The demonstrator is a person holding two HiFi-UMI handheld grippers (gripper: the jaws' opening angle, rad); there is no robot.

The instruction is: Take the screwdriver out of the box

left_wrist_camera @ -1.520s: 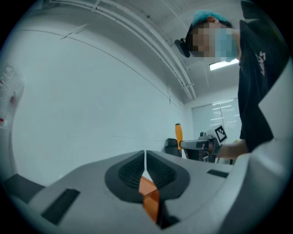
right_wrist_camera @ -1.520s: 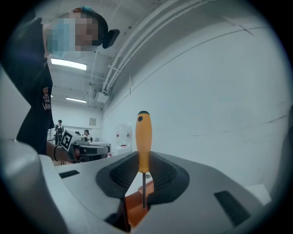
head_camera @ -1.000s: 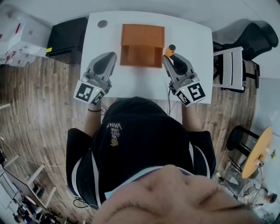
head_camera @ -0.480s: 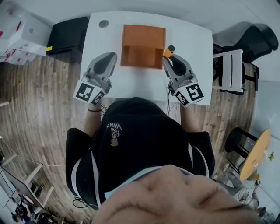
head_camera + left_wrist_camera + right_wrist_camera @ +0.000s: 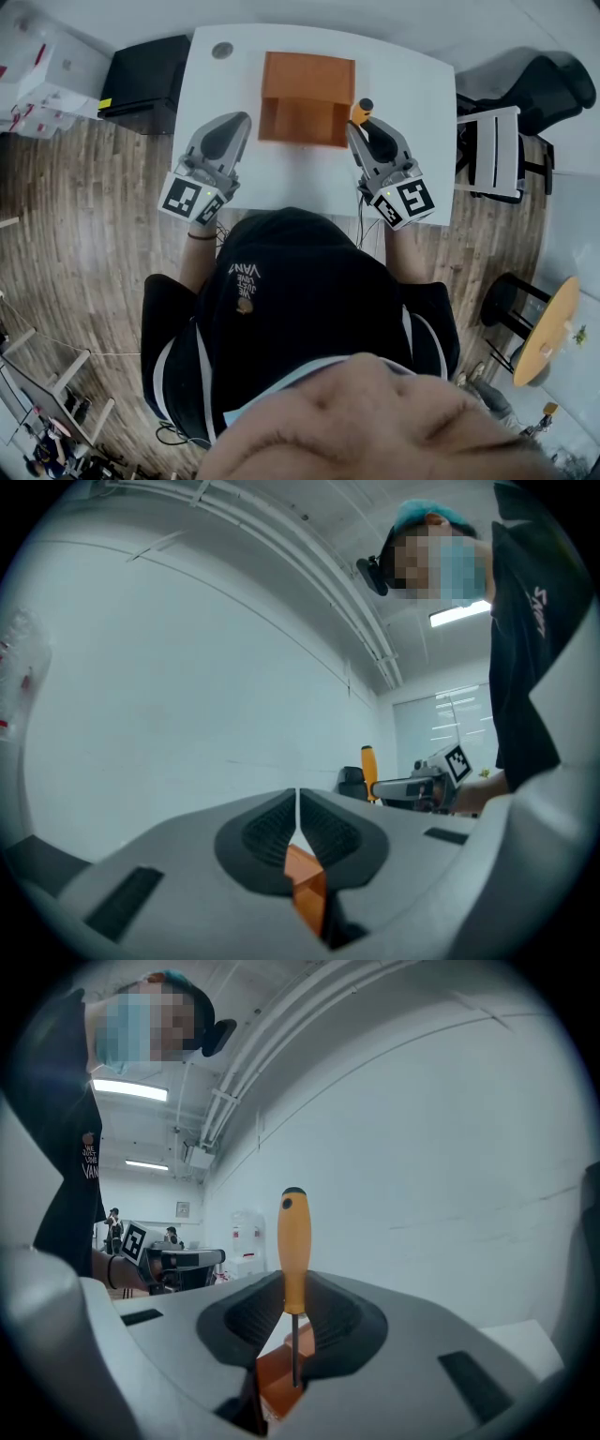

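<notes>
**Screwdriver held upright at the box's right side**

The white desk [image 5: 412, 84] is mostly bare. The orange box [image 5: 307, 98] sits near its middle, and a small round cap [image 5: 222, 50] is set into the top off to the box's far left. A wood-plank floor [image 5: 84, 234] runs all round. A black cabinet [image 5: 145, 84] stands left of the box, past the desk's edge, and a black office chair [image 5: 553, 80] is well to the box's right. The wall [image 5: 169, 686] beyond the box is plain and pale.

The left gripper [image 5: 234, 122] lies just left of the box, its jaws closed together with nothing between them. The right gripper [image 5: 362, 127] sits just right of the box. Its jaws are clamped on the lower end of the screwdriver [image 5: 293, 1241], which stands upright with its orange handle above the jaws and its thin shaft pointing down.

Each gripper carries a cube of black-and-white square markers [image 5: 192, 200]. The person's black shirt [image 5: 300, 281] has white lettering, too small and too turned to read. White cartons [image 5: 42, 66] far left of the box bear red marks I can't make out, and the frame edge cuts them off.

From above, only the top of the handle shows past the right gripper. Whether the shaft's tip is clear of the box wall I can't tell.
</notes>
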